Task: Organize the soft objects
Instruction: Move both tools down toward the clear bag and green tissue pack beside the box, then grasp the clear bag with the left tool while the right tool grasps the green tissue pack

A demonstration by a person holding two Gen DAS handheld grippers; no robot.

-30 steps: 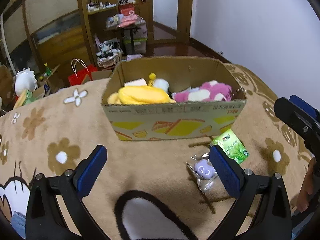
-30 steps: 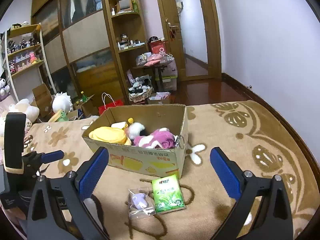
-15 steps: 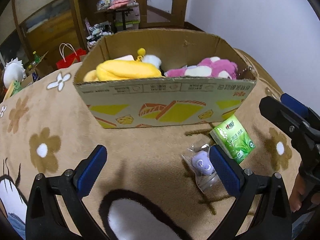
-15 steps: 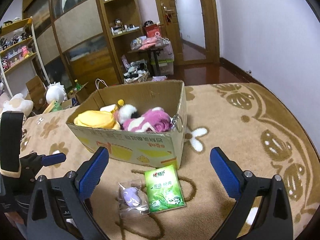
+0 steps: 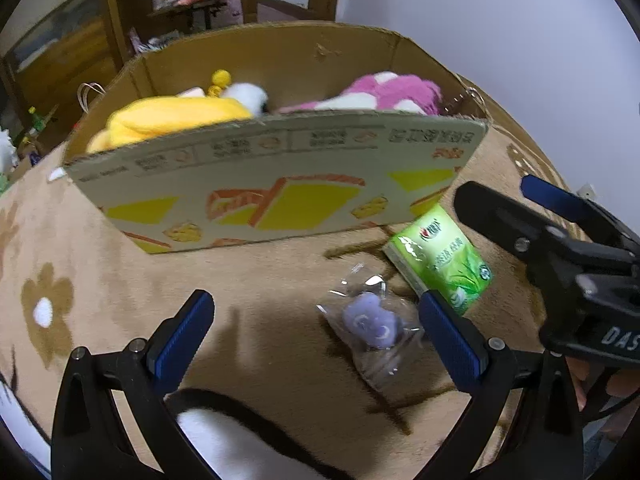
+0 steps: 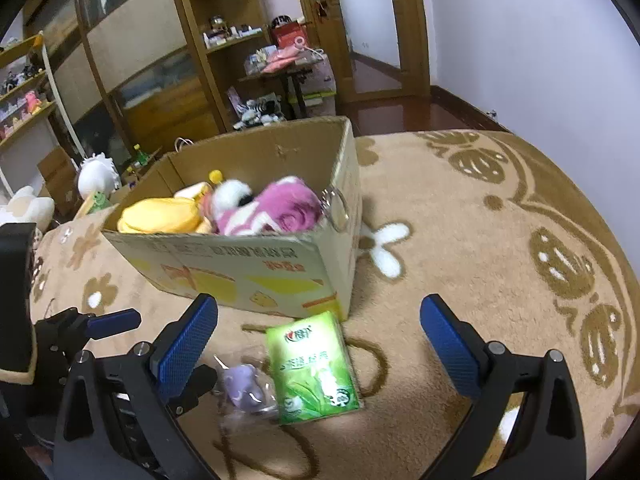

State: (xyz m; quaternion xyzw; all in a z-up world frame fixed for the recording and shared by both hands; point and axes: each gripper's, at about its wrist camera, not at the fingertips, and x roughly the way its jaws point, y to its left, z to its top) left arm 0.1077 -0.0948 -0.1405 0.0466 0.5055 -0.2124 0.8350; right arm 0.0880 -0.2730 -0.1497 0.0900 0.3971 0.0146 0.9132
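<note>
1. Wooden shelving and a wooden door stand behind a tan plush blanket with brown flower and swirl patterns, which covers the whole work surface.
2. On the blanket sits an open cardboard box printed with yellow and orange shapes, holding a yellow plush toy, a small white plush and a pink-and-white plush toy.
3. Just in front of the box's right corner lies a green plastic tissue pack with leaf print, flat on the blanket.
4. Beside the pack, on its left, lies a small lilac soft toy sealed in a clear plastic bag; bag and pack look to be touching in the right wrist view.
5. One black left gripper with blue finger pads hangs low over the blanket, fingers spread wide and empty; its right fingertip is just beside the bagged toy.
6. Its twin, the right gripper, is also spread wide and empty, with the tissue pack between its fingers.
</note>
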